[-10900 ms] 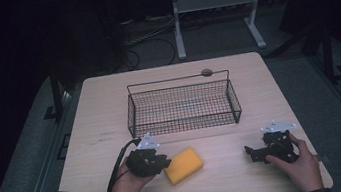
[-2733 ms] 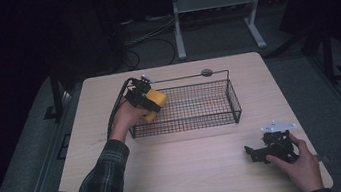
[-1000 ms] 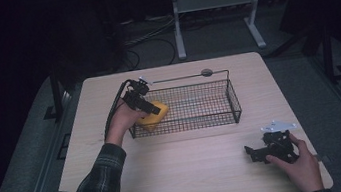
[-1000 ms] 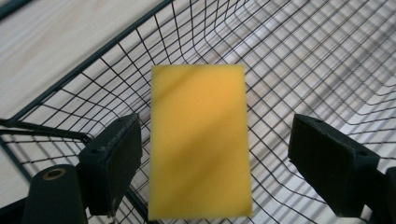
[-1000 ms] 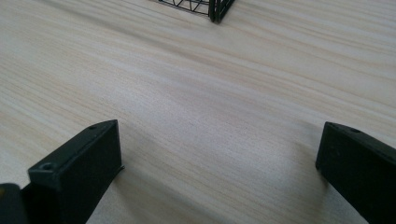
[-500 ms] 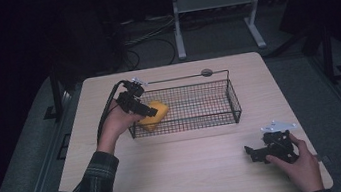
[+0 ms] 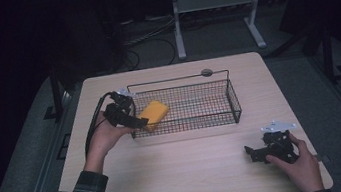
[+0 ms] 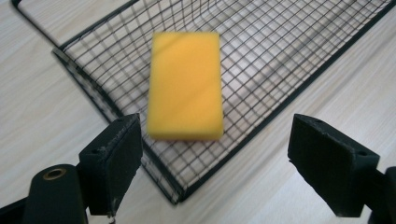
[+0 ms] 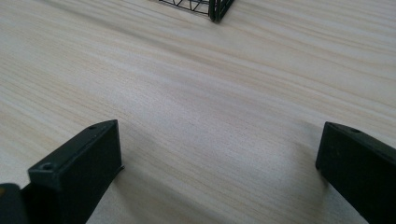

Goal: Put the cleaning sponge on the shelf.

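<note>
A yellow sponge (image 7: 154, 113) lies flat in the left end of the black wire basket (image 7: 206, 75). The left gripper view shows the sponge (image 8: 186, 84) resting on the basket's mesh floor (image 8: 275, 51), free of the jaws. My left gripper (image 7: 134, 123) hovers at the basket's left front corner, open, its jaws wide apart on either side of the sponge's near end. My right gripper (image 7: 257, 153) rests low on the table (image 7: 194, 173) at the front right, open with bare wood (image 9: 210, 116) between its jaws.
The basket stands across the middle of the table, its right part holding nothing. A small round grey disc (image 7: 206, 72) sits at the table's far edge. A white stand (image 7: 212, 14) and cables are on the dark floor beyond.
The left gripper carried the sponge from the front of the table into the basket, let it go and drew back toward the left front corner. The right gripper stayed still.
</note>
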Demonstrator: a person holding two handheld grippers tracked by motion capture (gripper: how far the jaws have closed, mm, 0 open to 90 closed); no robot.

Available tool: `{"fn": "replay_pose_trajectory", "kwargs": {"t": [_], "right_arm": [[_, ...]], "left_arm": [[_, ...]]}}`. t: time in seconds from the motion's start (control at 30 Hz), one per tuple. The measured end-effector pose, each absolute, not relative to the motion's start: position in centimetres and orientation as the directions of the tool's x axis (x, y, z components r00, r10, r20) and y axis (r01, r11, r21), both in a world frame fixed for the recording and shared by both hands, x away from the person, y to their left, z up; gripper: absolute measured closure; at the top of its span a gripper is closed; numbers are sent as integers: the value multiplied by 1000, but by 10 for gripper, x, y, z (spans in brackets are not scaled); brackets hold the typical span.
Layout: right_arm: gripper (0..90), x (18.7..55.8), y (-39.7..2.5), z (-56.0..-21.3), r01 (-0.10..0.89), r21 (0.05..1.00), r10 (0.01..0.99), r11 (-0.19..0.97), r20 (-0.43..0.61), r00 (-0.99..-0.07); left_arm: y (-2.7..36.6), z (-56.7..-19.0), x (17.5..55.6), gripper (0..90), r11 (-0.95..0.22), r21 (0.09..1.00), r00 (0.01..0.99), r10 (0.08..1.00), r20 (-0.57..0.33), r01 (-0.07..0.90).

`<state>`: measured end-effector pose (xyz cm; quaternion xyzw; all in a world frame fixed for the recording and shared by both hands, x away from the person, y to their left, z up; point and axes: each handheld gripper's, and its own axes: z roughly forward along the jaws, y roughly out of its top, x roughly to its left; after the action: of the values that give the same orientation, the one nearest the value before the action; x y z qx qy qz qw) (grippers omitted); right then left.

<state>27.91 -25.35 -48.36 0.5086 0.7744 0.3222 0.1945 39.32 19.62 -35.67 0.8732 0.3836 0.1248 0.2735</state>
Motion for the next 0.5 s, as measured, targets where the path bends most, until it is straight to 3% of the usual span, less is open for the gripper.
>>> {"fn": "replay_pose_trajectory", "kwargs": {"t": [0.5], "right_arm": [[0, 279, -254, -484, 662, 697, 913, 275, 26, -407]], "left_arm": [[232, -374, 341, 172, -514, 619, 644, 765, 17, 593]]}}
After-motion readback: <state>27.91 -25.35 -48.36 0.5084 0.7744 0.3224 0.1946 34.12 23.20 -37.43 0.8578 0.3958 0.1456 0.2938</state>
